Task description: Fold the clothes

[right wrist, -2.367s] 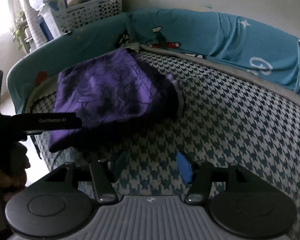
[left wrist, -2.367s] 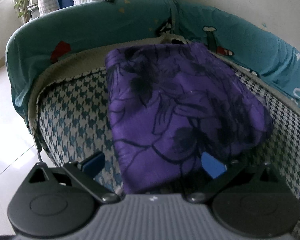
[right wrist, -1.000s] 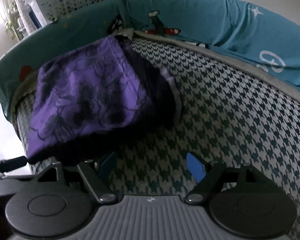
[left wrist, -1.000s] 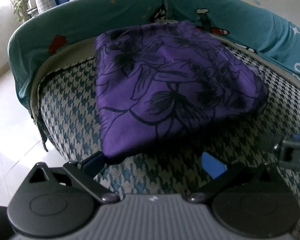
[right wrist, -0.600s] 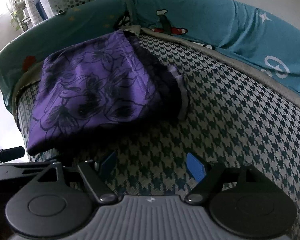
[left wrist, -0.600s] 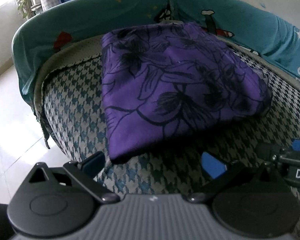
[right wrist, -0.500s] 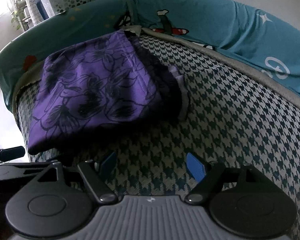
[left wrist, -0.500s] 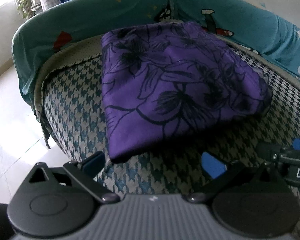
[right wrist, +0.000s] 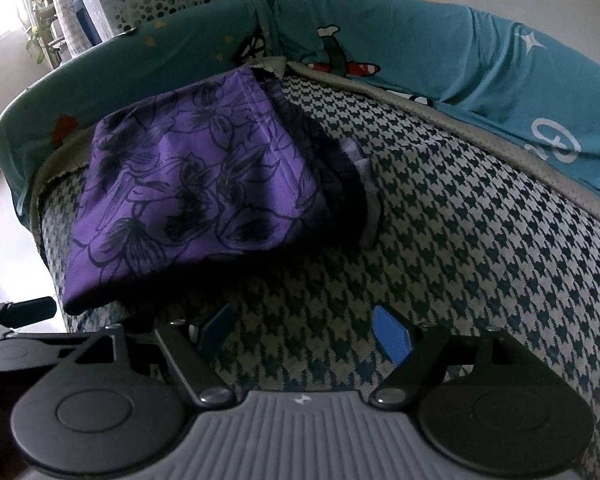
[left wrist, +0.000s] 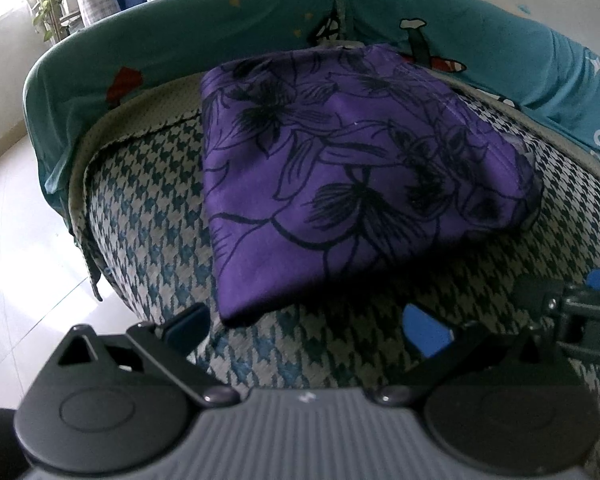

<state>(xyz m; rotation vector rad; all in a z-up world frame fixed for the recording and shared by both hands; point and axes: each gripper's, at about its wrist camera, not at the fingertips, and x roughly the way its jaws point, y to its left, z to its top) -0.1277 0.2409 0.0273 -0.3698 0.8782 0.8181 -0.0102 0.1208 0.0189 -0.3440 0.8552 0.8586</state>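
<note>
I read the purple black-flowered folded cloth as a finished stack lying on the houndstooth-patterned sofa seat, at its armrest end. My left gripper and right gripper sit just short of the cloth's near edge, jaws spread, holding nothing (no further garment in view). Folding appears complete.
</note>
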